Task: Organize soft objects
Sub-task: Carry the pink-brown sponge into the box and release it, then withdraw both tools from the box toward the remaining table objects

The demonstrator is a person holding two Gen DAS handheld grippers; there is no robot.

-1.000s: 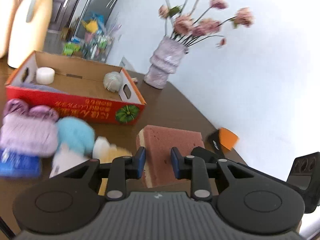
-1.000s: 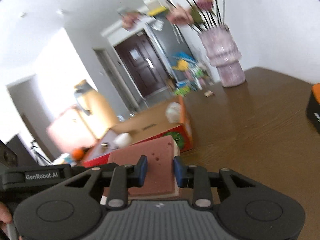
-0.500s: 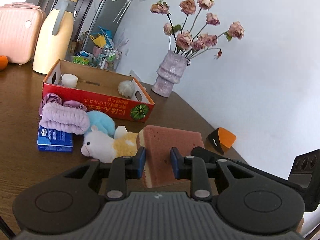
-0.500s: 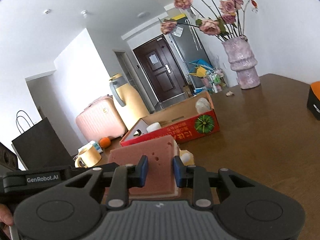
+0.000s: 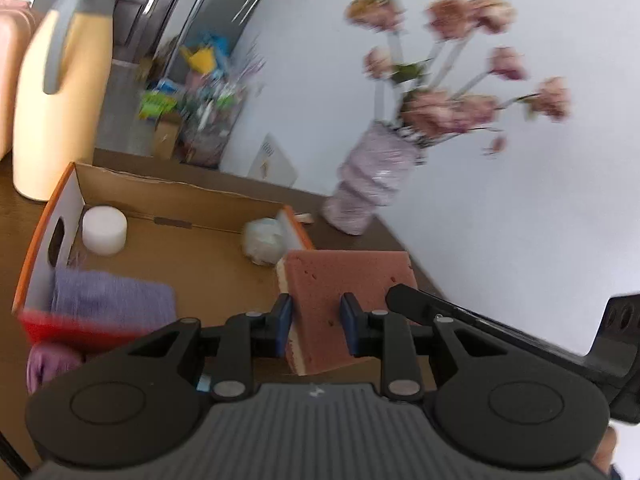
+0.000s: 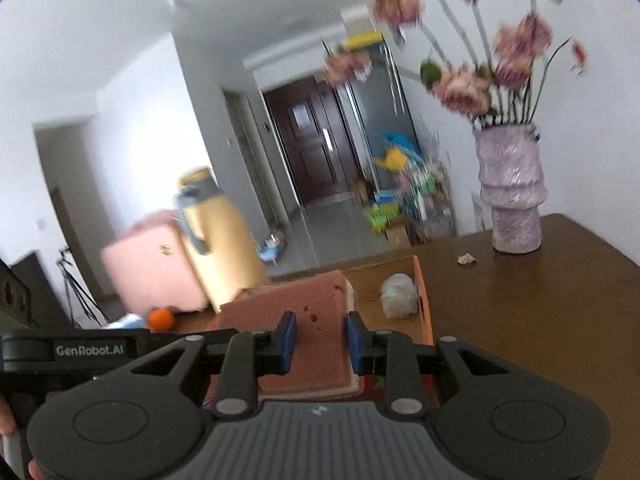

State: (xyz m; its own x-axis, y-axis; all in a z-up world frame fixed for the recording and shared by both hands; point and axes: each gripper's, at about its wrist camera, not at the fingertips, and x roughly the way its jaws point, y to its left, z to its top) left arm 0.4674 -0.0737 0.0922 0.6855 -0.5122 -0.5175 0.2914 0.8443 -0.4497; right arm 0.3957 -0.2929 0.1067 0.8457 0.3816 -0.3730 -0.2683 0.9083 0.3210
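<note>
A thick pink sponge with a cream underside hangs in the air, gripped at both ends. My left gripper is shut on its near edge, and my right gripper is shut on the sponge from the other side. The sponge hovers over the right end of an open cardboard box with red sides. Inside the box lie a folded purple cloth, a white round tub and a pale crumpled ball. A purple soft item lies on the table just outside the box's near wall.
A purple vase of pink flowers stands behind the box to the right, near the wall. A tall cream thermos stands behind the box's left end. In the right wrist view a pink suitcase and an orange sit beyond the brown table.
Both grippers carried the sponge up and forward, from over the table near the plush toys to above the box. The plush toys and blue packet have dropped out of sight.
</note>
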